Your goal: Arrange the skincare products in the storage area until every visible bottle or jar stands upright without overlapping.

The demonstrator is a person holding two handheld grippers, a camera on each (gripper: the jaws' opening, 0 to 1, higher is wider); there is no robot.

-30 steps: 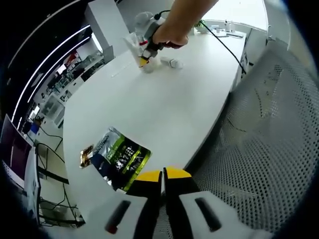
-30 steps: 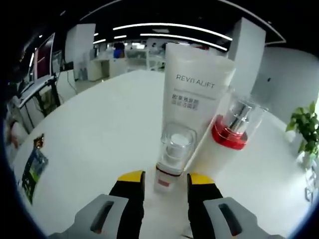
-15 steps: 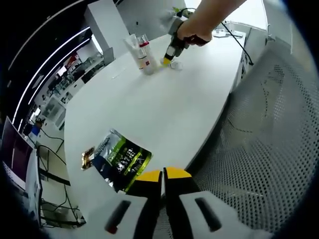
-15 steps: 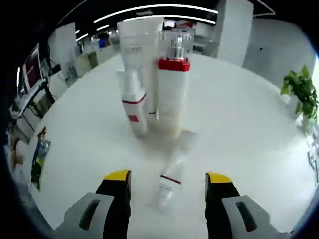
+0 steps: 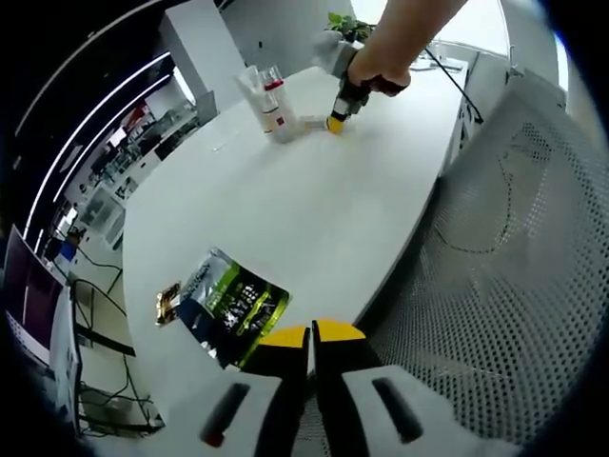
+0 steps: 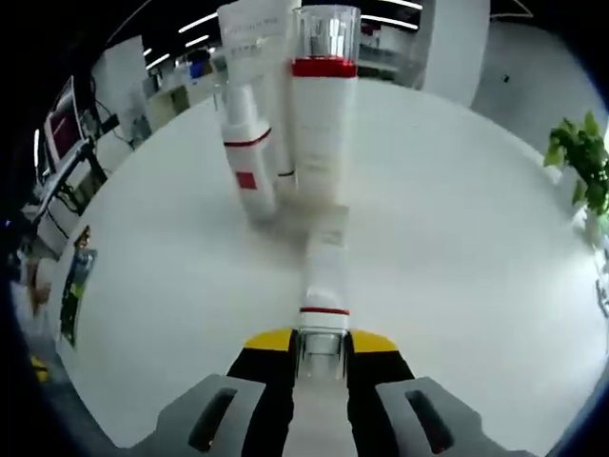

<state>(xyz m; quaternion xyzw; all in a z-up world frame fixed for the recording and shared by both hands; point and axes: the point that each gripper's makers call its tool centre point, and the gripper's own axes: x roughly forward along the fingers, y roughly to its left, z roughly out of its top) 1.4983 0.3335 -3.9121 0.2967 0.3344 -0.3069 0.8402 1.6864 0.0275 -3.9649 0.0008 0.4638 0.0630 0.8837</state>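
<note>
Lying flat on the white tabletop (image 6: pixel 495 248) is the small white tube with a thin red band and clear cap (image 6: pixel 324 276), and the right gripper (image 6: pixel 322 341) has its yellow-tipped jaws pressed in on the cap end, pinching it from both sides. The tube's flat crimped tail points away toward the three standing products: a white bottle with a red collar and clear cap (image 6: pixel 323 105), a shorter white bottle with a red label (image 6: pixel 249 143), and a tall white tube (image 6: pixel 259 38) behind them, the tail just short of their bases. It looks light, with a soft body that would squash, so the rigid cap is the sensible place to hold it; the smooth plastic could slip as it swings upright. Standing on that narrow cap, it would probably be tippy, and the neighbours are near enough to knock. In the left gripper view the right gripper shows far up the table in a person's hand (image 5: pixel 376 62). The left gripper (image 5: pixel 310 333) hangs back at the table's near edge, jaws pressed together on nothing, beside a green and silver foil pouch (image 5: pixel 228 303), with a grey mesh chair back (image 5: pixel 504 286) alongside.
</note>
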